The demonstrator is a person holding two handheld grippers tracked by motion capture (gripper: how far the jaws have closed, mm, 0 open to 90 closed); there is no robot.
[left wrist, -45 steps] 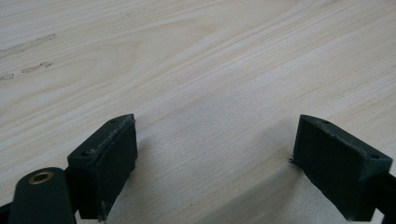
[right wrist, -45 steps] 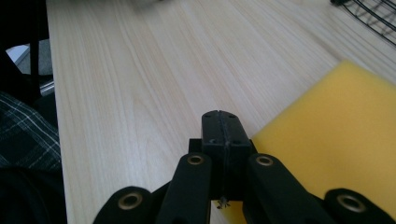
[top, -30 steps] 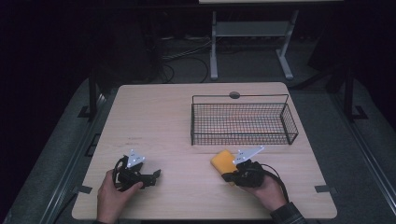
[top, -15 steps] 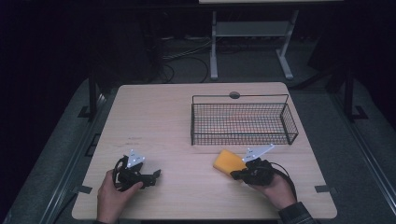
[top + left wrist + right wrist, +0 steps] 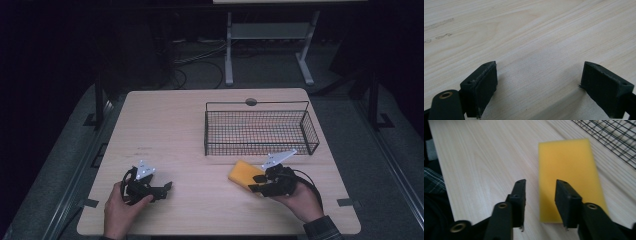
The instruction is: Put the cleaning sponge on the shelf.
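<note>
A flat yellow sponge [image 5: 242,173] lies on the wooden table [image 5: 165,130], just in front of the black wire basket [image 5: 260,150]. My right gripper [image 5: 254,183] sits at the sponge's near right side, held by a hand. In the right gripper view the sponge [image 5: 569,162] lies flat, and my right gripper [image 5: 540,182] is open over its near corner without pinching it. My left gripper [image 5: 167,187] rests near the table's front left. In its own view my left gripper [image 5: 540,66] is wide open over bare wood.
The basket [image 5: 614,137] stands at the table's right half, its wire wall close behind the sponge. A round cable hole [image 5: 251,102] sits at the far edge. A checked sleeve [image 5: 432,182] shows at the left of the right gripper view.
My right gripper has drawn back to the right and toward the front edge, away from the sponge, which stays on the table. The left gripper has not moved.
</note>
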